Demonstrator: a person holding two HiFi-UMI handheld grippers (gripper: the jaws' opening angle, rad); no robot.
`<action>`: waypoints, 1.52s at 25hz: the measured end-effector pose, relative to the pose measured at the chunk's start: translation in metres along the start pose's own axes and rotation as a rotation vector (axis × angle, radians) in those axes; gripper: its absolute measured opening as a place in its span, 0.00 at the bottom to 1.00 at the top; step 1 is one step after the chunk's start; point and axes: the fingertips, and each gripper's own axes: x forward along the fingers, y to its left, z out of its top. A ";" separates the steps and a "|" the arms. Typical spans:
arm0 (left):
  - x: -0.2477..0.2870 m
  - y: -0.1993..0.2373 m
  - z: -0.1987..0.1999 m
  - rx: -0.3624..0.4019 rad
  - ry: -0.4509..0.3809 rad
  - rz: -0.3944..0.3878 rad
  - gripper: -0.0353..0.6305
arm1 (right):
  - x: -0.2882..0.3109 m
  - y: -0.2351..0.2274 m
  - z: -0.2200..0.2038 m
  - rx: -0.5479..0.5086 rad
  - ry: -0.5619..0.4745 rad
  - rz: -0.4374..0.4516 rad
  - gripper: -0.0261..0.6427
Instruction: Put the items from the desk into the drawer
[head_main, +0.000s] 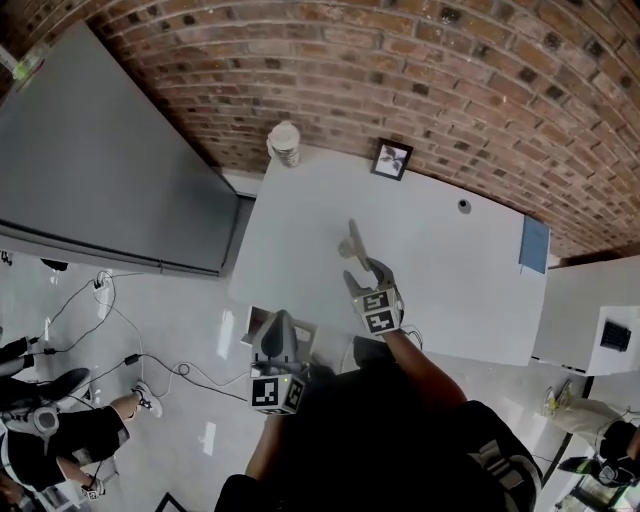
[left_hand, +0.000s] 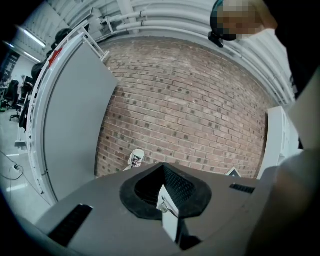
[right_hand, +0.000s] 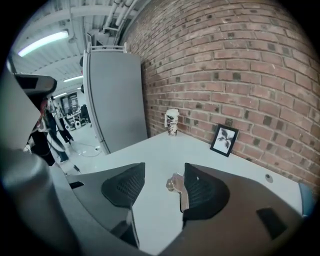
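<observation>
Two grippers are in your hands. Your right gripper (head_main: 367, 275) hovers over the white desk (head_main: 450, 290) with its jaws spread wide. The tan long-handled item (head_main: 355, 240) lies flat on the desk just beyond them, with its near end close against the right-hand pad; whether they touch is hard to judge. Your left gripper (head_main: 279, 322) sits below the desk's near left edge, jaws pressed together on a thin white panel (left_hand: 169, 212), probably a drawer front. A paper cup (head_main: 285, 143) stands at the far left corner. A framed picture (head_main: 391, 158) stands near the brick wall (head_main: 480, 90), and a blue pad (head_main: 534, 243) lies at the right edge.
</observation>
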 end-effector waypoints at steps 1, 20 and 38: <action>0.005 0.000 0.001 -0.001 0.002 0.002 0.04 | 0.010 -0.004 -0.004 -0.004 0.018 0.000 0.38; 0.037 0.017 -0.003 -0.045 0.042 0.128 0.04 | 0.122 -0.033 -0.080 -0.102 0.303 0.028 0.39; 0.021 0.021 -0.004 -0.053 0.037 0.206 0.04 | 0.135 -0.039 -0.104 -0.223 0.369 -0.004 0.22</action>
